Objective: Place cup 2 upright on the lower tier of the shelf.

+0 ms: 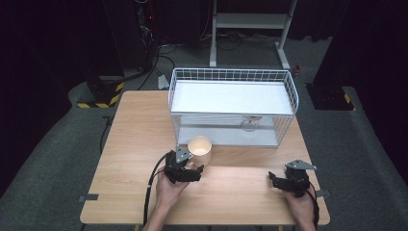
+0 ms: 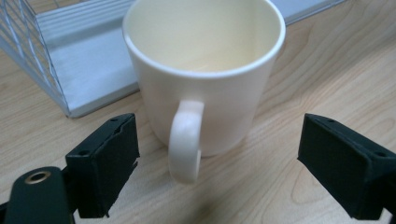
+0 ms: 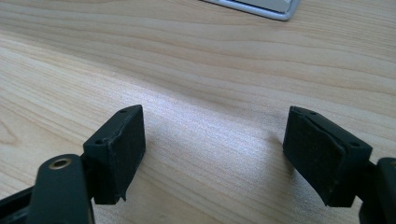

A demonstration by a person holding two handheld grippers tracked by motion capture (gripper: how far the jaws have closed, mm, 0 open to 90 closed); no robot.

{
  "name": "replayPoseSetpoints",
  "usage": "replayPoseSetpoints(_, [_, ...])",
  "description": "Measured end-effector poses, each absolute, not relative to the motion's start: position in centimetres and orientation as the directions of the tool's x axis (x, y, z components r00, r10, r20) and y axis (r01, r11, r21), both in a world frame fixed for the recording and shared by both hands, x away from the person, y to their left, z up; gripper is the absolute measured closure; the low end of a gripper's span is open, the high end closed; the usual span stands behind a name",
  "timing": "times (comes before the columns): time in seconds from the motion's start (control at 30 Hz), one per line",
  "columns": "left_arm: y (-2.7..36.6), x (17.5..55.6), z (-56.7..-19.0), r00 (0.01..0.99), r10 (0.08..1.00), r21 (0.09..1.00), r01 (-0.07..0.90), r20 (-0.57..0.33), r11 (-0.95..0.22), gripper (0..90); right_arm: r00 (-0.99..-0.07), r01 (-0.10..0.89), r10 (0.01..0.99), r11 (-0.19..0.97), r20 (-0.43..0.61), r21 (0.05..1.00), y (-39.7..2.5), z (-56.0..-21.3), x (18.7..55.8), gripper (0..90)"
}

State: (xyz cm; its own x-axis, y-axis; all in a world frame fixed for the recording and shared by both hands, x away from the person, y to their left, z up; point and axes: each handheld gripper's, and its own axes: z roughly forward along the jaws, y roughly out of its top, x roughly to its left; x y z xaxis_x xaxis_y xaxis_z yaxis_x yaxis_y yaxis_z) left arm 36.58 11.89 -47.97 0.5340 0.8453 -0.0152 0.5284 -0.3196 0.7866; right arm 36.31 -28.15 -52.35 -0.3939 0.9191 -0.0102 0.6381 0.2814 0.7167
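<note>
Presently the left gripper [image 2: 217,163], jaws spread, brackets the handle of the cream mug [image 2: 205,79] standing on the table [image 1: 134,144] before the wire rack [image 1: 231,103]: ungrasped; right gripper [image 3: 215,154] gapes idle.

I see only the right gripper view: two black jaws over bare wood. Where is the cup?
Observer: The cream mug stands on the table before the left gripper, in front of the white wire rack.
Operator: Is the left gripper holding it?
Observer: No. In the left gripper view its jaws stand open, one on each side of the handle, not touching it.
Operator: Is the mug empty?
Observer: Yes, the left gripper view shows nothing inside.
Operator: Is something in the rack?
Observer: A clear glass is on its lower level, toward the right.
</note>
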Motion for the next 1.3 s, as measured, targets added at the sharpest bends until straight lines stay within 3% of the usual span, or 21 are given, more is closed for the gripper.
replayPoseSetpoints(0.57, [11.2, 39.1, -48.2, 0.527, 0.849, 0.792, 0.530, -0.027, -0.304, 3.9, -0.390, 0.640, 0.921, 0.277, -0.008, 0.716, -28.1, -52.3, 36.3, 20.9])
replayPoseSetpoints(1.3, [9.8, 40.9, -48.9, 0.521, 0.853, 0.818, 0.499, -0.022, -0.284, 5.5, -0.387, 0.640, 0.922, 0.277, -0.011, 0.716, -28.2, -52.4, 36.3, 20.9])
